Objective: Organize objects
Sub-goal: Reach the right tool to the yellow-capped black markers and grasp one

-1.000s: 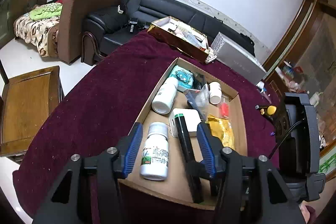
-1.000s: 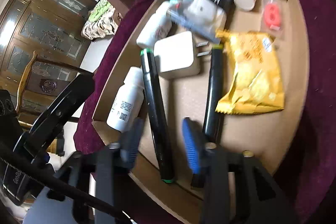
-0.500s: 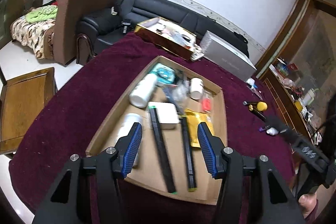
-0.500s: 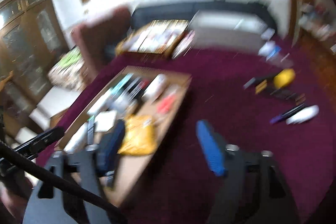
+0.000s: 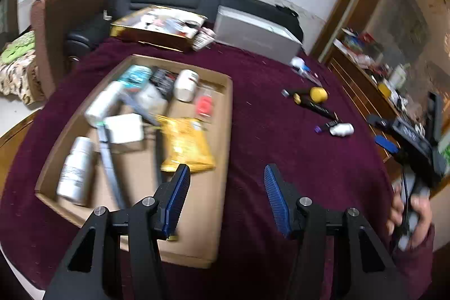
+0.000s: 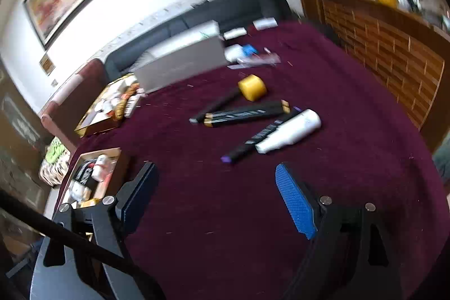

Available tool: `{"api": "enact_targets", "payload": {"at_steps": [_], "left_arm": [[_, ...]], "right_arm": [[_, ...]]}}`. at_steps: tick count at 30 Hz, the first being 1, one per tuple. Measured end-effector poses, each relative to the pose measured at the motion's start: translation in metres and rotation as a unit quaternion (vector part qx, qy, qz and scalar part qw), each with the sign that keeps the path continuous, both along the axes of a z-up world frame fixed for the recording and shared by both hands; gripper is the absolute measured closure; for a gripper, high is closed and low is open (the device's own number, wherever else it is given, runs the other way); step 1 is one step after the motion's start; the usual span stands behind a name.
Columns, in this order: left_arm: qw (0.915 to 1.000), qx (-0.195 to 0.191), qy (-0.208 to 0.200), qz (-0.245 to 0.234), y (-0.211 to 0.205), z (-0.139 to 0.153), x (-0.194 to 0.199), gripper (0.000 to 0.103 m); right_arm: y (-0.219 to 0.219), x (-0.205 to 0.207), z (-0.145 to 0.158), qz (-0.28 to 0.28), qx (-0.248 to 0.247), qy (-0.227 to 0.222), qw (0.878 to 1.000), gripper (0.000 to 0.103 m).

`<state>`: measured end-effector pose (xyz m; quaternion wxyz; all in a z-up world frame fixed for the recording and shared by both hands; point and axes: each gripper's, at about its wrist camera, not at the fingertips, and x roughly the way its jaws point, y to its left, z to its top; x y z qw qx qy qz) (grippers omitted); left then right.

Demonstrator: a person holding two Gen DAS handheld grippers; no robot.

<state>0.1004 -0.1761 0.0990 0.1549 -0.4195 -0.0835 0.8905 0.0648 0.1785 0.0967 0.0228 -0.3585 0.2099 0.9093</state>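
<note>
markers (image 6: 247,114) lie flat on maroon cloth (image 6: 351,108), long axes roughly parallel; right gripper (image 6: 219,201) wide, empty.

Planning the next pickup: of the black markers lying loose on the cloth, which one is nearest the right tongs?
The purple-capped marker, lying against the white bottle. The gold-ended marker and the one by the yellow cylinder lie farther away.
</note>
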Motion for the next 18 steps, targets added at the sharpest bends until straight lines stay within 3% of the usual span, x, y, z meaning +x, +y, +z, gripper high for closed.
{"api": "enact_targets", "payload": {"at_steps": [5,10,18], "left_arm": [[0.9979,-0.019,-0.029,-0.055,0.047,-0.018,0.000,0.054],[0.9924,-0.043,-0.056,-0.101,0.087,-0.038,0.001,0.054],[0.9879,-0.063,-0.083,-0.115,0.111,-0.062,-0.016,0.055]], "right_arm": [[0.057,-0.018,-0.027,-0.037,-0.048,-0.042,0.997,0.017],[0.086,-0.033,-0.046,-0.051,-0.071,-0.055,0.995,0.018],[0.072,-0.094,-0.040,0.026,-0.068,-0.056,0.996,0.018]]}}
